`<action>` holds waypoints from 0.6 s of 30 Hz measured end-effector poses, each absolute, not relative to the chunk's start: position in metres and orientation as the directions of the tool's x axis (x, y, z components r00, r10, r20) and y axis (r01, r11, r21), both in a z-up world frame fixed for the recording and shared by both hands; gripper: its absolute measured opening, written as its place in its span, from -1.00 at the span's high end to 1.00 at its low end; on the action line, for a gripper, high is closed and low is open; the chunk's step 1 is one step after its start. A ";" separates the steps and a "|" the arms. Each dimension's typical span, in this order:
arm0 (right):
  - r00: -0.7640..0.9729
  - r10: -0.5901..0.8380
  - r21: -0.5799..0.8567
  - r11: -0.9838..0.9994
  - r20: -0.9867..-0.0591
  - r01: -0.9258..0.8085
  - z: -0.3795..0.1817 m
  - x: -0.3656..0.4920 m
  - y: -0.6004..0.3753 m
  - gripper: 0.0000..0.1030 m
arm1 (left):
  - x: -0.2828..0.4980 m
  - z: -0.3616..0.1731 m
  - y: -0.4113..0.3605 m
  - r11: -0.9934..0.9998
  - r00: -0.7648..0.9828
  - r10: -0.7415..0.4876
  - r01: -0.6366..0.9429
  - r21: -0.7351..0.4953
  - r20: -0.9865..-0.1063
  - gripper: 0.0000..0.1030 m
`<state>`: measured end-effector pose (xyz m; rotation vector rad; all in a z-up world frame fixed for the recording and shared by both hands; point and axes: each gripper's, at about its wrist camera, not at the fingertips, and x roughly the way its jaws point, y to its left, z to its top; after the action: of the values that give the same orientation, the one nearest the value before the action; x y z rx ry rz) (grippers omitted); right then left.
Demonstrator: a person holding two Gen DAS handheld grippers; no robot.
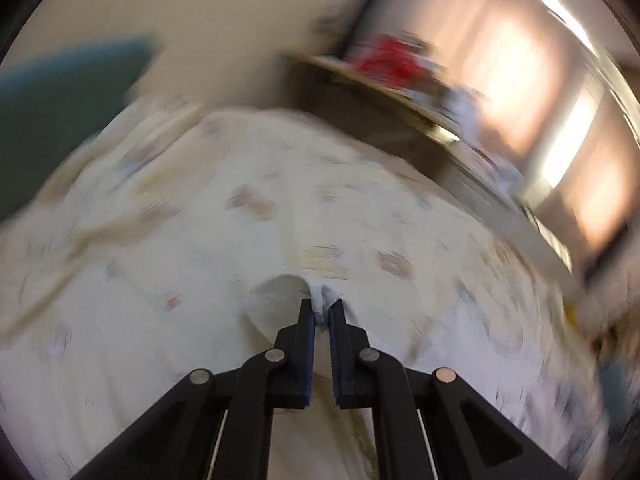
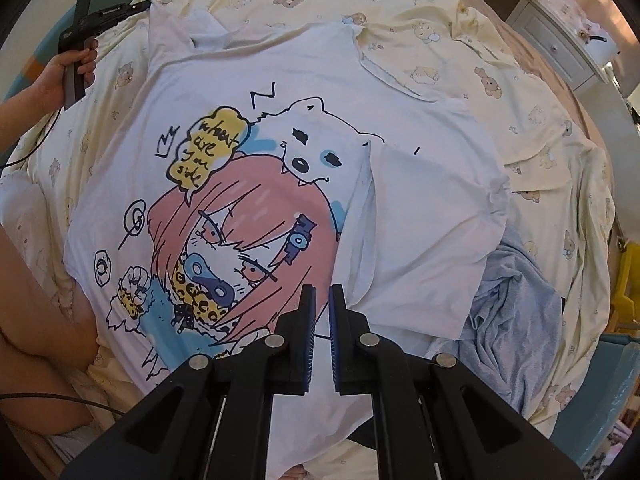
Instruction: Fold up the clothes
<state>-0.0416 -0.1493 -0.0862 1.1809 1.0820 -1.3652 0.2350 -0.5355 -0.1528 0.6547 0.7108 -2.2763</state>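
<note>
Our left gripper pinches a bit of white cloth. Our right gripper, jaws nearly shut and empty, hovers above the shirt, which lies flat on the bed, its length running toward the upper left, one sleeve folded in.

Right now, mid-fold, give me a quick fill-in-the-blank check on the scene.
1. The left tool is ____ on white cloth.
2. The shirt lies on a sheet printed with small ____.
3. The hair drawn on the shirt is ____.

Missing words: shut; bears; pink
</note>
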 end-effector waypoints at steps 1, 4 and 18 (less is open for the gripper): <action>-0.034 -0.120 -0.021 -0.108 -0.992 0.994 -0.087 -0.041 -0.149 0.85 | 0.222 -0.148 -0.519 -0.699 -0.682 -0.411 0.662 -0.271 -0.606 0.87; -0.033 -0.110 -0.022 -0.102 -0.993 0.995 -0.088 -0.040 -0.149 0.85 | 0.173 -0.141 -0.438 -0.898 -0.744 -0.310 0.433 -0.073 -0.592 0.87; 0.027 -0.140 0.031 -0.030 -0.990 0.999 -0.095 -0.032 -0.171 0.85 | 0.130 -0.238 -0.308 -0.996 -0.622 0.006 0.065 -0.059 -0.783 0.75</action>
<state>-0.0321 -0.1706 -0.0950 1.1419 1.0690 -1.2744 0.1299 -0.3083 -0.2380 1.3517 0.1268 -2.7972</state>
